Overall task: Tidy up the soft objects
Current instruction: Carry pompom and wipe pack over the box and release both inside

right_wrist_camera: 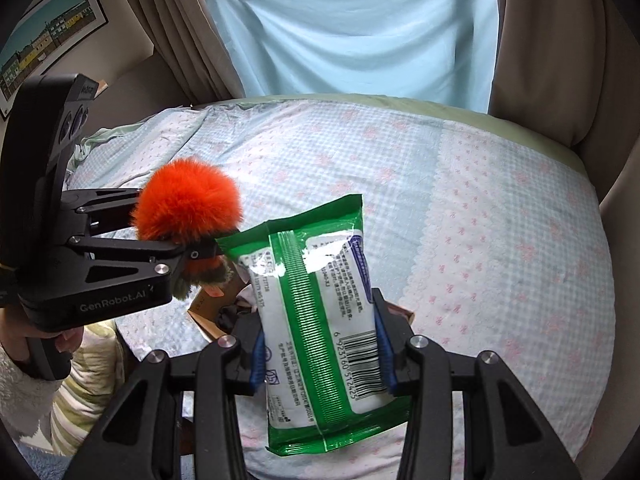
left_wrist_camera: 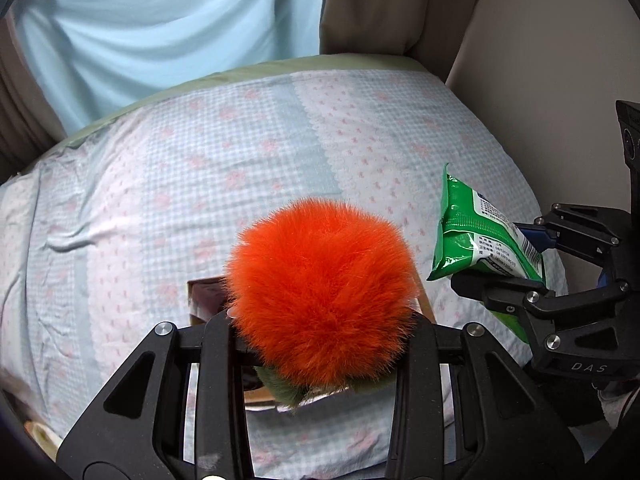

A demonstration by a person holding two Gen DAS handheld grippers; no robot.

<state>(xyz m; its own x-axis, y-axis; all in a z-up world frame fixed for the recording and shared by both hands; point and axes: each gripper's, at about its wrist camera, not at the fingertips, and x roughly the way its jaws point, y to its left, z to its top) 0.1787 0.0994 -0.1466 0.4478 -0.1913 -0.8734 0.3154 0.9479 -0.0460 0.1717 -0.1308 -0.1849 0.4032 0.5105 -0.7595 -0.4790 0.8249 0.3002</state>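
Observation:
A fluffy orange plush ball (left_wrist_camera: 320,280) with an olive-green underside fills the jaws of my left gripper (left_wrist_camera: 322,320), which is shut on it above the bed. In the right wrist view the same plush ball (right_wrist_camera: 188,196) and left gripper (right_wrist_camera: 172,228) hang at the left. My right gripper (right_wrist_camera: 320,332) is shut on a green and white pack of wipes (right_wrist_camera: 312,264), its blue pads pressing both sides. From the left wrist view the pack (left_wrist_camera: 468,220) and the right gripper (left_wrist_camera: 500,252) show at the right edge. The two held things nearly touch.
An open cardboard box (left_wrist_camera: 204,292) (right_wrist_camera: 208,312) lies on the bed under both grippers, mostly hidden. The bed (left_wrist_camera: 180,160) (right_wrist_camera: 500,220) has a pale checked cover. Blue and beige curtains hang behind it. A person's hand and fleecy sleeve (right_wrist_camera: 24,380) hold the left gripper.

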